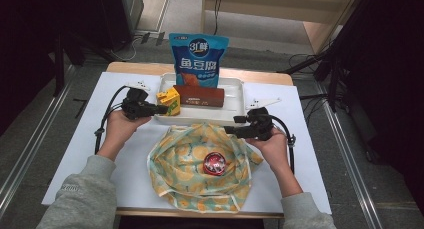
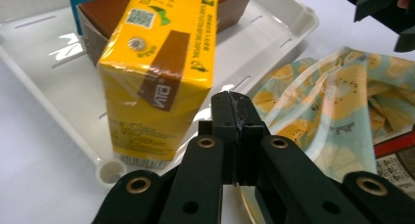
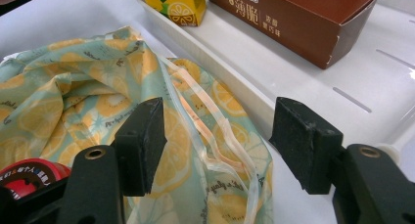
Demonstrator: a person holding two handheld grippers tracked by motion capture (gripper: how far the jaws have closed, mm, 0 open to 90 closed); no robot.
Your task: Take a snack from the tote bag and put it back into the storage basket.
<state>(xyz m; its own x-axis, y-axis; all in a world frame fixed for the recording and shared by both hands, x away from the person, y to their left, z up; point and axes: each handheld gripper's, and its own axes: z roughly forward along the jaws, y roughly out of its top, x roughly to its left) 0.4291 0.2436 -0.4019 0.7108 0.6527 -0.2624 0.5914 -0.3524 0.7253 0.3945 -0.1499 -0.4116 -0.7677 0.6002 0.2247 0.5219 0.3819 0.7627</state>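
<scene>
The white tray (image 1: pixel 235 96) sits at the table's (image 1: pixel 75 154) far edge. Just before it lies the lemon-print bag (image 1: pixel 190 164), a red tin (image 1: pixel 216 163) inside. At the tray's left corner, the left gripper (image 2: pixel 234 136) fingers are clenched empty beside the yellow carton (image 2: pixel 156 72), which might tip. The right gripper (image 3: pixel 215 145) fingers hang released over the bag's drawstring (image 3: pixel 210 131). Grey floor surrounds.

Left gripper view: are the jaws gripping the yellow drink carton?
No. The left gripper has its jaws shut flat against each other with nothing between them, and the yellow drink carton stands beside them in the white tray.
</scene>
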